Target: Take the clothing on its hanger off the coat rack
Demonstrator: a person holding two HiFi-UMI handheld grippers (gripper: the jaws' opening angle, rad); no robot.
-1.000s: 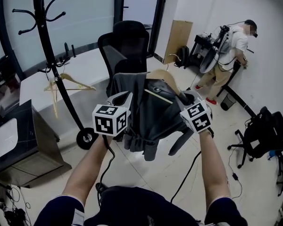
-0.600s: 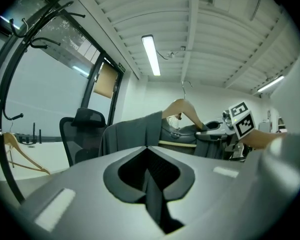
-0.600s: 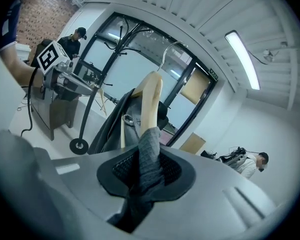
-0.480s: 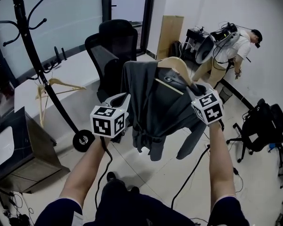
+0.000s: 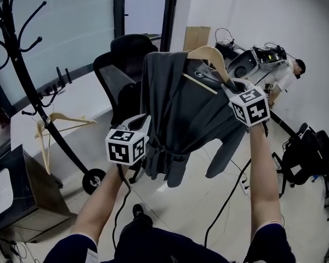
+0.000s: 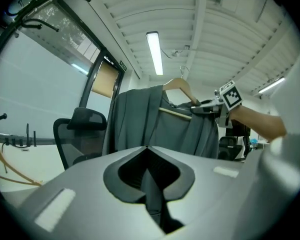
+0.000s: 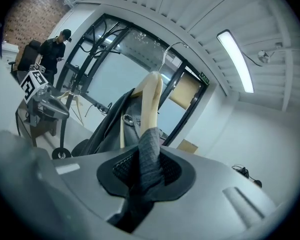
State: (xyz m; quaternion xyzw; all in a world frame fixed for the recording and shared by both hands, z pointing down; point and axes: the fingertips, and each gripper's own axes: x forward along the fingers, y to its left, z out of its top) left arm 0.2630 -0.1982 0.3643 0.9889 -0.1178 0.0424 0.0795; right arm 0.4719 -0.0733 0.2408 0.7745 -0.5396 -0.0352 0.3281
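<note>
The left claw (image 6: pixel 151 184) is closed on a thin fold of the grey clothing (image 5: pixel 178 108) near its lower edge, and the fabric is seen pinched in the slot between the jaws. The right claw (image 7: pixel 140 179) is clamped on the clothing's shoulder where it is draped over 1 arm of the wooden hanger (image 5: pixel 208 56). That arm rises just beyond its jaws, and the wire hook (image 7: pixel 166 54) stands free in the air. The clothing is held up between the 2 claws, the right one higher, with the hem and 1 sleeve hanging clear above the tiled floor (image 5: pixel 208 201). The coat rack (image 5: pixel 63 138) stands well apart to the left of the left claw, with a bare hanger (image 5: pixel 55 119) on it. A black office chair (image 5: pixel 118 64) is seen just beyond the clothing's left edge.
</note>
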